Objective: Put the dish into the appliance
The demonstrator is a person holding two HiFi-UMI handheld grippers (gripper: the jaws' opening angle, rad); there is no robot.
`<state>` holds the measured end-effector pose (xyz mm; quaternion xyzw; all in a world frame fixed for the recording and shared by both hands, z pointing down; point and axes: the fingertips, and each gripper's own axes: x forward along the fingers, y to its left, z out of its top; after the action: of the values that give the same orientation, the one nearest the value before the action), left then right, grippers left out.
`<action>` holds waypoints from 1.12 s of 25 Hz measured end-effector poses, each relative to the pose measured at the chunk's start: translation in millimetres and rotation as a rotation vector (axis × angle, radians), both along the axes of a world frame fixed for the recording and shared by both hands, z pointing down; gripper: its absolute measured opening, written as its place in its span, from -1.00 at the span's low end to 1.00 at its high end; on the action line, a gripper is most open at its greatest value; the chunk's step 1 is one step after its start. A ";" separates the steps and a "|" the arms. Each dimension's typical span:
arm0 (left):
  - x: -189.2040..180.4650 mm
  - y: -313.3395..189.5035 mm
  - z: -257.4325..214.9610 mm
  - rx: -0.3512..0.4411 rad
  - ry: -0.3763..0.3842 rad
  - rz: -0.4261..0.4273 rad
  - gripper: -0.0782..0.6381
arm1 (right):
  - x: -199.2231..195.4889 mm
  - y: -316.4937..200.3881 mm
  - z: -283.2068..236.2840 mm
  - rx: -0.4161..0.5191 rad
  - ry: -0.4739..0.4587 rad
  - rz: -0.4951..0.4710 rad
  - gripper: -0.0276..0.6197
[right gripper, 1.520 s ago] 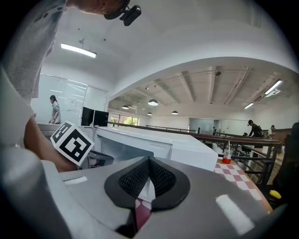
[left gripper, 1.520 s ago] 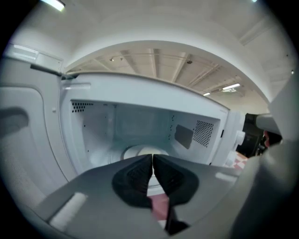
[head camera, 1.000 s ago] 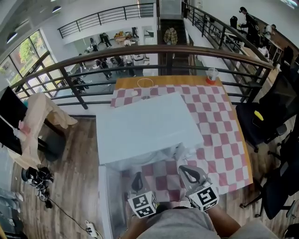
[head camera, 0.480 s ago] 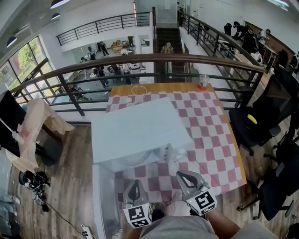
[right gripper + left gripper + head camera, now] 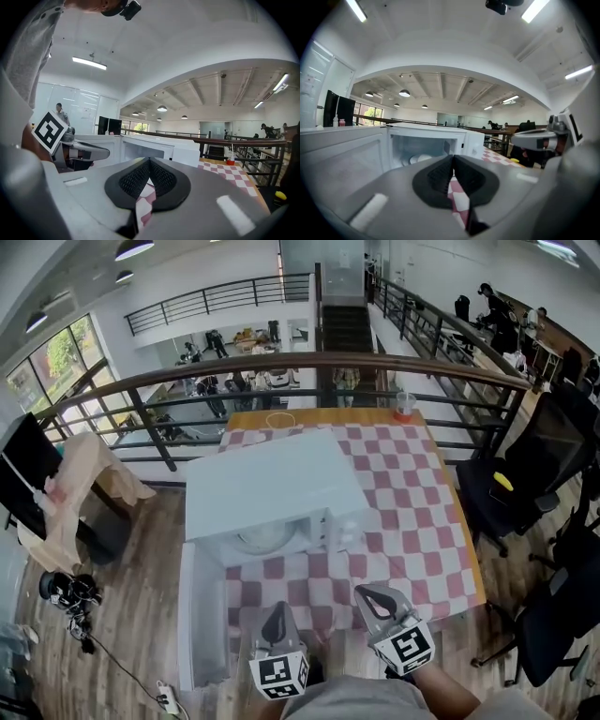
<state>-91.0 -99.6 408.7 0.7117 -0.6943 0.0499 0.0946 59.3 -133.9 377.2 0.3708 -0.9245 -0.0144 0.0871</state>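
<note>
Tablecloth (image 5: 422,512), open microwave (image 5: 267,484), wooden floor (image 5: 141,568), railing (image 5: 281,359)

This is looking like an open-plan office on a mezzanine. A dark metal railing (image 5: 319,360) is running along the floor's edge, and the bench (image 5: 412,493) with its checked cloth is standing just inside it. Beyond the railing, people (image 5: 211,381) are gathering on a lower floor and a staircase (image 5: 345,329) is running away. Right of the railing, black office chairs (image 5: 525,474) are standing and more people (image 5: 492,301) are sitting at desks. Left of the railing, tall windows (image 5: 47,367) are letting in daylight, and pendant lamps (image 5: 131,249) are hanging above it.
</note>
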 end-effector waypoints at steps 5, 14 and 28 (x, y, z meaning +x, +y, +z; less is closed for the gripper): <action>35.6 46.3 -9.6 0.011 -0.007 0.008 -0.75 | 16.6 44.7 4.4 -0.014 -0.007 -0.053 -0.91; 64.8 102.4 -24.0 0.023 -0.032 -0.003 -0.75 | 36.3 96.1 4.4 -0.013 -0.053 -0.078 -0.91; 73.7 111.0 -38.6 0.020 -0.017 0.102 -0.75 | 39.8 109.6 -6.3 -0.046 -0.084 0.017 -0.91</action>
<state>-17.3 11.4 370.2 0.7466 -0.6584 0.0535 0.0790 99.1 -24.3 370.9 0.3770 -0.9242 0.0233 0.0568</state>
